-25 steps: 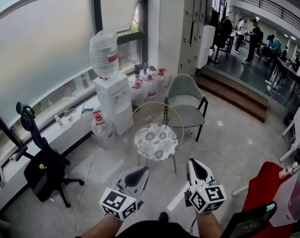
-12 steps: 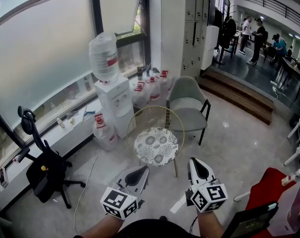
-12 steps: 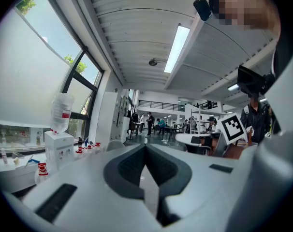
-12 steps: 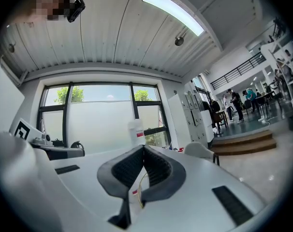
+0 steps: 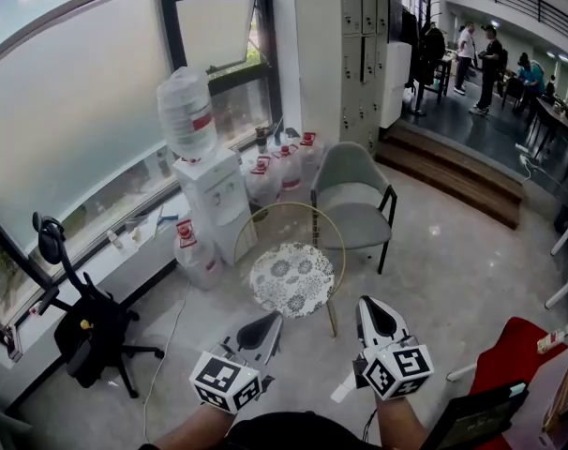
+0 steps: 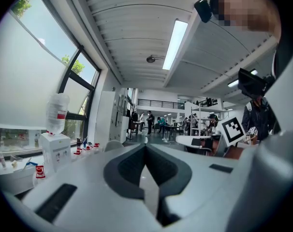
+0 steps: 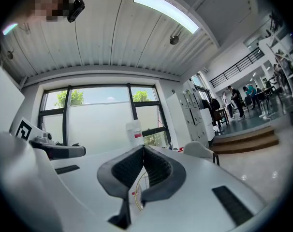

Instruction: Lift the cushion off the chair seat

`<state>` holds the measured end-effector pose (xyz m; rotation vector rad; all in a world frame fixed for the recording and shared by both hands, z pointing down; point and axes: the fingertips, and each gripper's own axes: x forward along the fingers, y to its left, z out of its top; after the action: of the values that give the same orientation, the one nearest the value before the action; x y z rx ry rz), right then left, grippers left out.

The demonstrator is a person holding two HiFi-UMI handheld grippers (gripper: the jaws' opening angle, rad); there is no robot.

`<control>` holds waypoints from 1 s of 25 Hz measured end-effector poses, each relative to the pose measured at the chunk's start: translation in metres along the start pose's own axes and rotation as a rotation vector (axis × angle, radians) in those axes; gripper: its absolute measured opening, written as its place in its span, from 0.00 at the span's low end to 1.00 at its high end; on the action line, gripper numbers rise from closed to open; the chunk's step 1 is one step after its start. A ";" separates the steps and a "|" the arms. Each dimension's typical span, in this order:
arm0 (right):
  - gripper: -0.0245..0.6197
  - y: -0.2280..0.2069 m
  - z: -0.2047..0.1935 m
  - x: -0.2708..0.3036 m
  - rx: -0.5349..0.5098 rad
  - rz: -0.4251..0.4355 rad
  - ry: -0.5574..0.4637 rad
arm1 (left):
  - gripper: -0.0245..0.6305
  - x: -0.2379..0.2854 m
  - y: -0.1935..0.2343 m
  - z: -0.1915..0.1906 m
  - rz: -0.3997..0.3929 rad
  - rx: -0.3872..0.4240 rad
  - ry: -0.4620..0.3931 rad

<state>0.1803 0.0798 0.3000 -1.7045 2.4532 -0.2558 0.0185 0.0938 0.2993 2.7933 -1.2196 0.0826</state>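
A round cushion (image 5: 291,279) with a grey floral print lies on the seat of a small chair with a thin gold hoop back (image 5: 299,208), in the middle of the head view. My left gripper (image 5: 269,320) and right gripper (image 5: 368,304) are held level side by side in front of the chair, a short way from it and touching nothing. Both are shut with nothing in them. The left gripper view shows its jaws (image 6: 146,147) meeting at the tip. The right gripper view shows the same for the right gripper (image 7: 143,148), with the gold hoop visible through the slit below.
A grey armchair (image 5: 351,195) stands behind the hoop chair. A water dispenser (image 5: 204,181) and spare bottles (image 5: 275,167) line the window. A black office chair (image 5: 82,322) is at the left, a red seat (image 5: 509,359) at the right. Steps (image 5: 453,172) lead to people standing far off.
Both grippers and the head camera have moved together toward the chair, so the cushion sits slightly lower and nearer in view. The jaws stay shut.
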 end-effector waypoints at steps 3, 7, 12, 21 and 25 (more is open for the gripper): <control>0.05 -0.011 0.001 0.000 0.010 0.008 -0.004 | 0.05 0.008 -0.006 0.001 0.007 -0.004 -0.003; 0.05 -0.015 0.001 0.005 0.016 0.013 0.000 | 0.05 0.010 -0.002 0.001 0.018 -0.003 0.006; 0.05 -0.016 -0.005 0.019 0.010 0.022 0.011 | 0.05 0.017 0.012 -0.003 0.039 -0.019 0.001; 0.05 -0.013 -0.005 0.056 -0.026 0.001 0.027 | 0.05 0.038 0.048 0.003 0.005 -0.039 -0.033; 0.05 -0.012 -0.001 0.082 -0.042 -0.017 0.026 | 0.05 0.046 0.073 0.006 -0.009 -0.040 -0.039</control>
<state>0.1621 -0.0011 0.3019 -1.7499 2.4811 -0.2315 -0.0037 0.0102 0.3016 2.7779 -1.2034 0.0028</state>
